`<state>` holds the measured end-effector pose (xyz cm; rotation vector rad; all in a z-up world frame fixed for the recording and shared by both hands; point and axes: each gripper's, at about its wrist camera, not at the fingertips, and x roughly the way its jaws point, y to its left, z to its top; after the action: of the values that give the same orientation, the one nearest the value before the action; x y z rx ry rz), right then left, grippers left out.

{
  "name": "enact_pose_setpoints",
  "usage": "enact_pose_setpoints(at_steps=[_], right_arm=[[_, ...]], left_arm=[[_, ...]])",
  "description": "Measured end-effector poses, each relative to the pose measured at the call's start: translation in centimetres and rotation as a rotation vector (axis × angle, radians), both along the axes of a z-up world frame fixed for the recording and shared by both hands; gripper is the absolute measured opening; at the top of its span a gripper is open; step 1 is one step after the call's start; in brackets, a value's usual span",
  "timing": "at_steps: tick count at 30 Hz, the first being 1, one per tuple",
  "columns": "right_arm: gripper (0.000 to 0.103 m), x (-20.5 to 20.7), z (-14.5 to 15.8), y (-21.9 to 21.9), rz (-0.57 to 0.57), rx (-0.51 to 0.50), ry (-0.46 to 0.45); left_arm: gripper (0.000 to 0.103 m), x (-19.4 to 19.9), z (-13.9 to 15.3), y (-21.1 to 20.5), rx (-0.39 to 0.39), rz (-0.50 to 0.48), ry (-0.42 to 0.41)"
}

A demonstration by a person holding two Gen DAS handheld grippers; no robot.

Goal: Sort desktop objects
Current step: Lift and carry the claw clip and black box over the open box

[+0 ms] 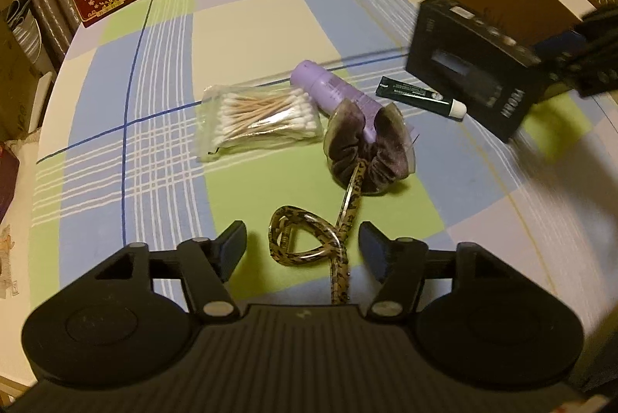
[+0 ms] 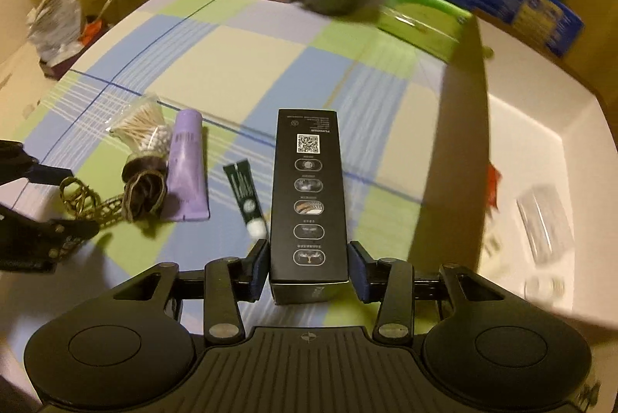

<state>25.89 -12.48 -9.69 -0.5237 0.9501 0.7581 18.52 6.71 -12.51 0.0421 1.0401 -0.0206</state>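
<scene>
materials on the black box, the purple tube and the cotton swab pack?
Black box: looks like matte printed cardboard, going by its crisp folded edges and white print. Purple tube: probably soft plastic with a satin sheen; its end is crimped flat in the right wrist view. Cotton swab pack: clear glossy plastic film, crinkled; sticks look like wood or bamboo with white cotton tips.

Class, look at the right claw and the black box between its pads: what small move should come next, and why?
Probably lift the black box slightly and swing it toward the white tray on its right. The right claw has its pads against the box's sides, so the grip looks made, and the green tube lies close beside the box, so rising first should avoid knocking it.
</scene>
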Motion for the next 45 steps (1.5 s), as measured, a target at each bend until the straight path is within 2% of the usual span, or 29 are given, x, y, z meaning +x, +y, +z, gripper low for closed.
enact_pose_setpoints(at_steps=[1,3,7,9,12,14,16,19,20,21,22,23,25,26,27,33,34,35,45], right_arm=[[0.04,-0.2,0.1,-0.5,-0.007,0.005,0.008],[0.04,-0.8,0.3,-1.4,-0.018,0.01,0.023],[0.041,-1.4,0.5,-2.8,-0.033,0.022,0.043],[0.041,-1.6,0.5,-3.1,-0.04,0.03,0.046],[0.041,-1.6,0.5,-3.2,-0.041,0.047,0.054],[0.045,-1.6,0.4,-3.0,-0.033,0.043,0.048],[0.061,-1.5,0.5,-2.9,-0.031,0.043,0.032],[0.066,-1.2,0.5,-2.6,-0.016,0.052,0.024],[0.066,-1.0,0.5,-2.4,-0.013,0.049,0.023],[0.066,-0.9,0.5,-2.2,-0.007,0.048,0.015],[0.066,-0.8,0.5,-2.0,-0.001,0.047,0.009],[0.066,-0.6,0.4,-1.7,0.005,0.042,0.008],[0.066,-0.3,0.0,-1.2,0.01,0.036,0.004],[0.066,-0.1,-0.2,-0.9,0.012,0.028,0.002],[0.066,0.0,-0.4,-0.8,0.015,0.021,0.0],[0.064,0.3,-1.7,0.0,0.047,0.01,0.0],[0.049,0.4,-2.0,0.1,0.051,0.01,-0.002],[0.042,0.4,-2.2,0.1,0.054,0.008,0.003],[0.041,-0.4,-0.4,-3.4,0.038,0.099,0.059]], left_arm=[[0.053,0.1,-0.1,0.0,-0.003,0.003,0.004],[0.039,0.2,-0.3,0.1,-0.017,-0.002,0.011],[0.036,0.1,-0.3,-0.1,-0.024,0.007,0.019],[0.033,-0.2,0.0,0.1,-0.067,0.02,0.007],[0.033,-1.1,0.6,0.0,-0.124,-0.003,-0.006],[0.033,-1.8,0.7,-0.8,-0.091,-0.029,0.0],[0.033,-2.3,0.3,-1.2,-0.042,-0.026,0.02],[0.034,-2.6,0.0,-1.1,-0.043,0.007,0.015],[0.037,-2.5,0.0,-1.1,-0.043,0.015,0.014],[0.05,-2.5,0.1,-1.1,-0.038,0.02,0.013],[0.054,-2.4,0.0,-1.3,-0.03,0.021,0.012],[0.051,-2.4,-0.1,-1.5,-0.017,0.015,0.008],[0.046,-2.1,-0.5,-2.0,0.006,0.012,0.014],[0.039,-2.1,-0.6,-2.0,0.02,0.02,0.01],[0.038,-2.1,-0.7,-2.0,0.021,0.016,0.006],[0.037,-1.7,-0.5,-2.0,0.013,0.036,0.015],[0.037,-1.7,-0.5,-2.2,0.012,0.036,0.018],[0.037,-1.7,-0.4,-2.3,0.011,0.036,0.018],[0.036,-2.6,2.2,-2.9,-0.001,0.056,-0.031]])
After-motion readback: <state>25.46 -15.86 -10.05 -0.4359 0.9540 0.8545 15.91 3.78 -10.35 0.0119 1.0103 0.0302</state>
